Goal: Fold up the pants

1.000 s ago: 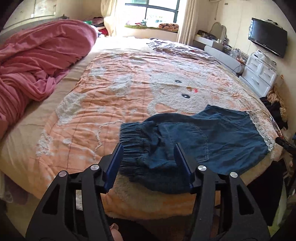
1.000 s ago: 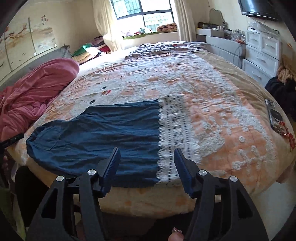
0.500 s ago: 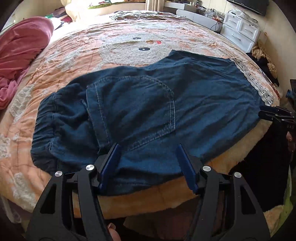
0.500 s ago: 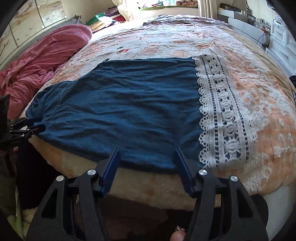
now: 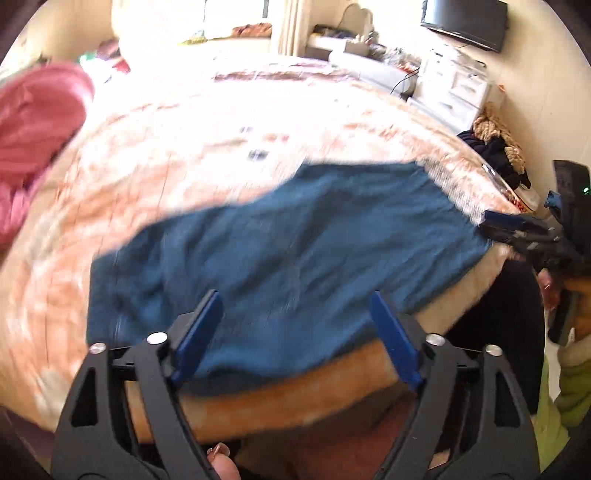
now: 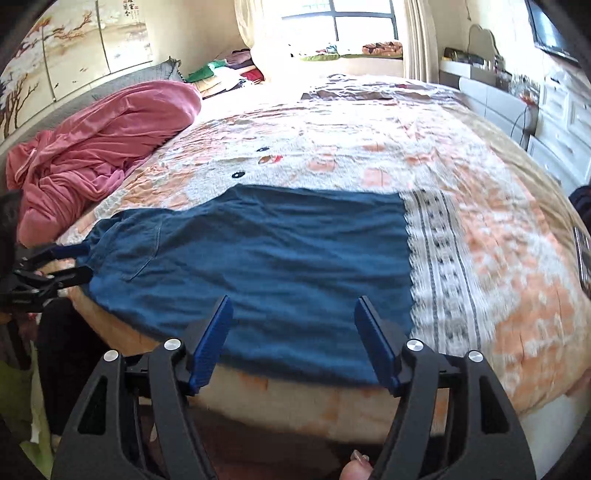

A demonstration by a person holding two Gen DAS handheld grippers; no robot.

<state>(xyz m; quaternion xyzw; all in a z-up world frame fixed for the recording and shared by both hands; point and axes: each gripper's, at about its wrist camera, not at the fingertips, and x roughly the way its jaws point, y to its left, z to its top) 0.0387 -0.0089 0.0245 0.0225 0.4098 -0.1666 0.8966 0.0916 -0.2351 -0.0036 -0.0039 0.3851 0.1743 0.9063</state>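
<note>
Dark blue denim pants [image 6: 258, 266] lie flat across the near edge of the bed, waistband to the left, white lace hem [image 6: 439, 269] to the right. They also show, blurred, in the left wrist view [image 5: 280, 258]. My left gripper [image 5: 295, 299] is open and empty, just above the near edge of the pants by the waistband end. My right gripper [image 6: 293, 306] is open and empty over the near edge of the leg end. Each gripper shows in the other's view: the right one [image 5: 517, 229] and the left one [image 6: 55, 266].
An orange and white patterned bedspread [image 6: 369, 147] covers the bed. A pink blanket [image 6: 99, 147] is heaped at the left. White drawers [image 5: 454, 85] and a wall TV [image 5: 465, 18] stand at the right. A phone [image 6: 583, 254] lies on the bed's right edge.
Both grippers have pulled back and risen from the pants, so more of the bed shows. The left view is blurred from motion. Both stay open and empty.
</note>
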